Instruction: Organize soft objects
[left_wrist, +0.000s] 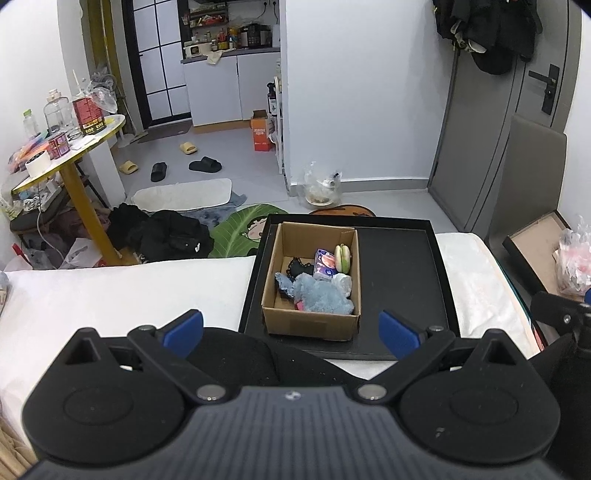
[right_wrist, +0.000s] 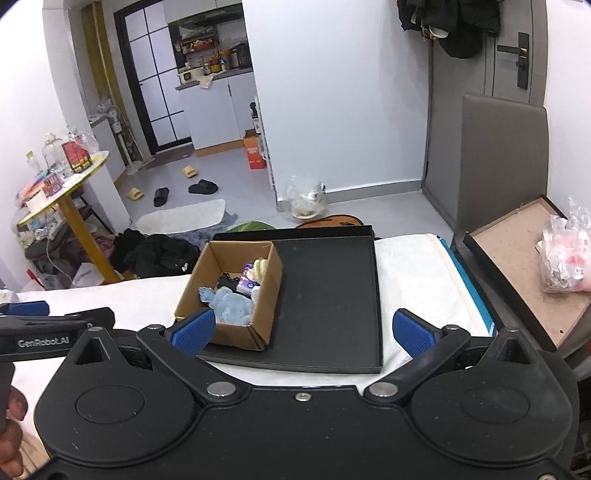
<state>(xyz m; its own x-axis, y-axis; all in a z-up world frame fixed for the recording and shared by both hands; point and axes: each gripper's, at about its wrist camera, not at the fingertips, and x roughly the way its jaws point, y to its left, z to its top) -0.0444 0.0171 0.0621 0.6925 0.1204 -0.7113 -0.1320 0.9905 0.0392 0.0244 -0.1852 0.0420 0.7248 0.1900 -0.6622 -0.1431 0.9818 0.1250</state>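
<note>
White bed (left_wrist: 110, 291), black tray (left_wrist: 399, 266): cardboard box (left_wrist: 310, 325) looks packed. Left claw (left_wrist: 291, 328) and right claw (right_wrist: 303, 328) wide open, empty; probably done.

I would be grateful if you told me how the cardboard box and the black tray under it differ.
The cardboard box is brown with tall walls; the black tray is dark, shallow and wider. The box holds a blue plush toy and other small items; the tray's right half lies bare. The box stands on the tray's left side. Both are rectangular and open-topped.
</note>
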